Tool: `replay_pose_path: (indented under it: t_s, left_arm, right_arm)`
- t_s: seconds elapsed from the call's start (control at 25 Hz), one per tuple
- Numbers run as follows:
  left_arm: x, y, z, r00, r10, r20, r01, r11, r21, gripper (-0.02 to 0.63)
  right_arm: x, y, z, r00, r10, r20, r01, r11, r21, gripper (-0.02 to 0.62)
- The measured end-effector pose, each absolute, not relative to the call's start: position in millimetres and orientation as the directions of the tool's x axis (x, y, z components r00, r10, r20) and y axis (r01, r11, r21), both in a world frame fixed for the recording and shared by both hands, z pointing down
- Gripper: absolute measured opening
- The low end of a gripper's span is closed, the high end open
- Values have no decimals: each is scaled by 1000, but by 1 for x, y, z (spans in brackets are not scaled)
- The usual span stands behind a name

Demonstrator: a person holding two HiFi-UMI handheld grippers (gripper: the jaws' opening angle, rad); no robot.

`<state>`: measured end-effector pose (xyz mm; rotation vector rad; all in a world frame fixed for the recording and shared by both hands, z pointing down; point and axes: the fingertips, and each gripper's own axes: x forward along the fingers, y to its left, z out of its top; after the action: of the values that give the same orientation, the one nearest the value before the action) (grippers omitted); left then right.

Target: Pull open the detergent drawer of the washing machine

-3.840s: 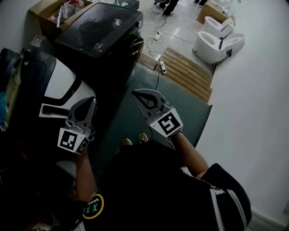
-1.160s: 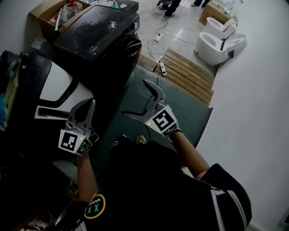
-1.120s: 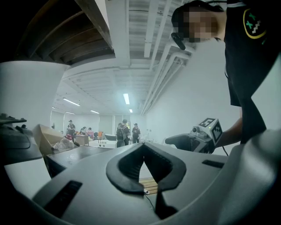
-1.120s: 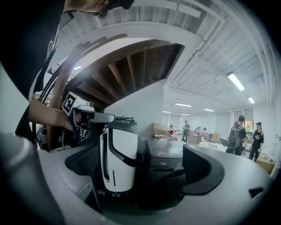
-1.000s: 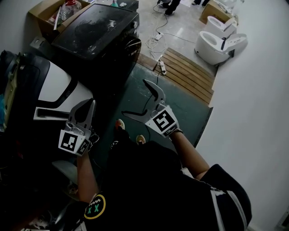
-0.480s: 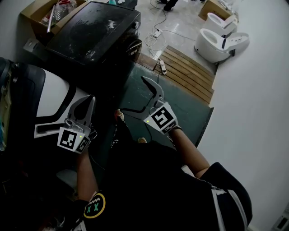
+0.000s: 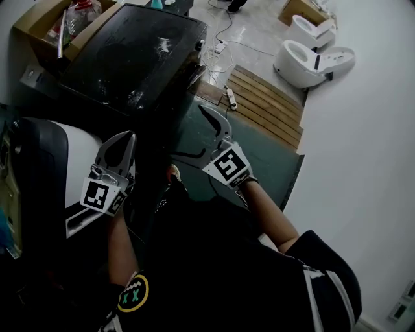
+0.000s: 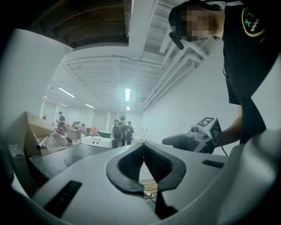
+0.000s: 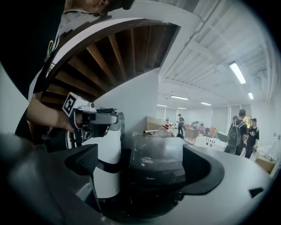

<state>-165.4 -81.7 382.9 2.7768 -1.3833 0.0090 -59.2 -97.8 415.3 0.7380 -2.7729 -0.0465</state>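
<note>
Your left gripper (image 7: 127, 137) has its jaws pressed together on nothing, hovering beside the white-and-black appliance (image 7: 71, 146). Your right gripper (image 7: 187, 131) is spread wide and empty above the green mat (image 7: 259, 155). Just beyond both stands the dark washing machine (image 7: 139, 52), but its detergent drawer cannot be made out. A cardboard box (image 7: 39, 16) sits behind it, while a power strip (image 7: 231, 97) and wooden slats (image 7: 269, 104) lie to its right.

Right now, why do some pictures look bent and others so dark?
Head view: sharp, but the black machine sinks into shadow while the white wall is bright. Left gripper view: fisheye, dark corners, ceiling beams curve, left claw shut. Right gripper view: same bending, ceiling lamp glares, right claw open.
</note>
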Motion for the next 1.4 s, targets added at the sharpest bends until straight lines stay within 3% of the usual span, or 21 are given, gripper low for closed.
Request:
replay_pose_path:
  t_s: [0.72,0.92,1.12,1.4]
  left_arm:
    - [-203,-168,391,633,-774,16,-772,-631,74,18]
    - [-197,-175,391,616,-787,27,-786,-614,71,18]
    - [-192,-176,392,599,-799,53,-800,-596,67,18]
    - [-191,-170,400,568,-816,107,-823,-565,61,18]
  right_arm:
    - [-111,-185,452,-819,-471,327,-484,874,46,600]
    - [-106,-204,508,-885,-356,299,-437,858,-272,600]
    - [-109,-224,575,-941,-270,203,-335,664,-669,600]
    - [-112,-253,657,-961,-235,143,-236,439,-867,591]
